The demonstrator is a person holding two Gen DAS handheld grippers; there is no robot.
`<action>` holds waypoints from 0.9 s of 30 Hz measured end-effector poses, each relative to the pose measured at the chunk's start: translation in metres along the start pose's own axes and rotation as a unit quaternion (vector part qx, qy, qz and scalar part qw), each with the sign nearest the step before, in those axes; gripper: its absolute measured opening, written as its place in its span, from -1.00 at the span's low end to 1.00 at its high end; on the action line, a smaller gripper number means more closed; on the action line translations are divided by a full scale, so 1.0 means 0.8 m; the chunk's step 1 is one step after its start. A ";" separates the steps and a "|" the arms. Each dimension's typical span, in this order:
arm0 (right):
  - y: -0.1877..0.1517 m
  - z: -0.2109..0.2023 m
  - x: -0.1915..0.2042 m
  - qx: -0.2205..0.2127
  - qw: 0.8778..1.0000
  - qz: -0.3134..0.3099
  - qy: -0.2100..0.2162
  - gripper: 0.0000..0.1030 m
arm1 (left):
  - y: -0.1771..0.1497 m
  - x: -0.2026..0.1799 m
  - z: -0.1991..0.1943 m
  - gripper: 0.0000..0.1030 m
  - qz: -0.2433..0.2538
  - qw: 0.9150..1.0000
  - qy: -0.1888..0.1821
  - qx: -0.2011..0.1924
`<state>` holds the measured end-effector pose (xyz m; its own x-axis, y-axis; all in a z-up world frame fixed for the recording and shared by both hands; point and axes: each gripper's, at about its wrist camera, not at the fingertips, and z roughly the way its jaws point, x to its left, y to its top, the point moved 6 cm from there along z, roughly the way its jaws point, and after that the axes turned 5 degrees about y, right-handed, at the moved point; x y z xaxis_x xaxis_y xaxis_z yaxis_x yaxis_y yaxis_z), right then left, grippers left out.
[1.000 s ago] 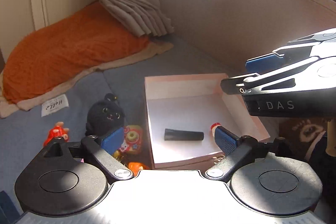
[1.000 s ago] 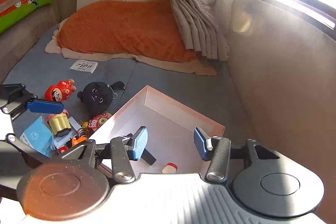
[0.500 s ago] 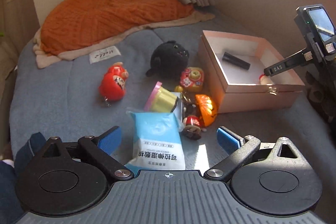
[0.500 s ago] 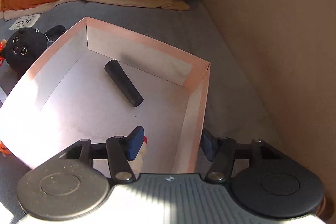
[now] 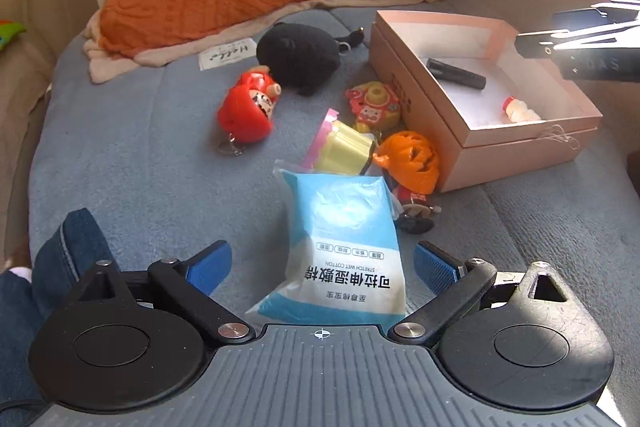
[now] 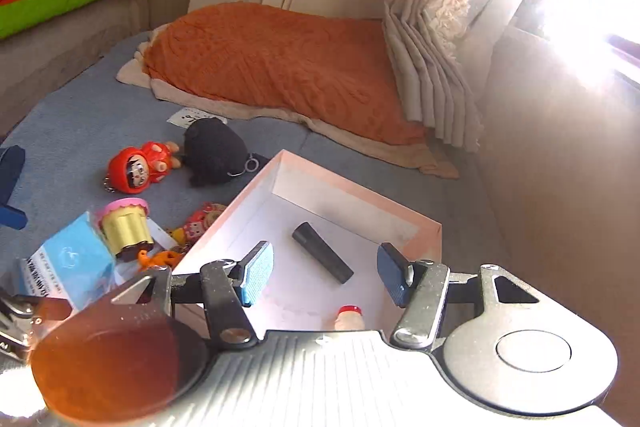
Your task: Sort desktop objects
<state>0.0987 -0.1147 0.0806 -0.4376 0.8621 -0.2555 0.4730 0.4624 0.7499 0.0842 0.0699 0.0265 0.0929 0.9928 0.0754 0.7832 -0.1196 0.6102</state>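
Observation:
A blue wipes packet [image 5: 348, 235] lies on the grey-blue cushion between the wide-open fingers of my left gripper [image 5: 322, 263]; the pads do not touch it. Beyond it are a yellow cup with a pink lid [image 5: 344, 147], an orange pumpkin [image 5: 412, 159], a red doll [image 5: 248, 107] and a black plush [image 5: 300, 57]. The pink box [image 5: 520, 143] holds a black cylinder [image 5: 456, 75] and a small red-capped bottle [image 5: 520, 113]. My right gripper [image 6: 325, 271] hovers open over the box [image 6: 360, 195], empty, above the cylinder [image 6: 322, 253] and bottle [image 6: 350, 317].
An orange blanket [image 6: 280, 67] and a curtain [image 6: 432, 75] lie at the back, with a padded wall [image 6: 560, 187] to the right of the box. A red-and-yellow toy [image 5: 374, 105] sits against the box. A person's denim-clad leg [image 5: 76, 243] is at the left.
The left gripper swung from the box to the toy pile and came down around the blue packet. The right gripper dipped to the box's near corner, then drew back above it, jaws wider.

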 end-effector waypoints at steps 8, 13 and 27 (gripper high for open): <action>-0.051 -0.013 0.117 -0.002 0.989 -0.137 0.048 -0.03 | -0.009 -0.007 0.016 0.36 0.013 1.000 -0.011 0.026; -0.070 0.022 0.158 0.026 0.991 -0.111 0.063 -0.06 | 0.001 0.010 0.002 0.22 -0.022 1.000 -0.002 0.005; -0.066 0.049 0.168 0.053 0.995 -0.052 0.068 -0.35 | 0.009 0.032 -0.010 0.21 -0.059 0.998 -0.020 -0.010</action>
<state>0.0454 -0.0150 -0.0172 -0.5834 0.7765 -0.2381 0.4946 0.5722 0.6542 0.0874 0.0946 0.0391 0.0244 0.9993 -0.0292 0.7772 -0.0006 0.6292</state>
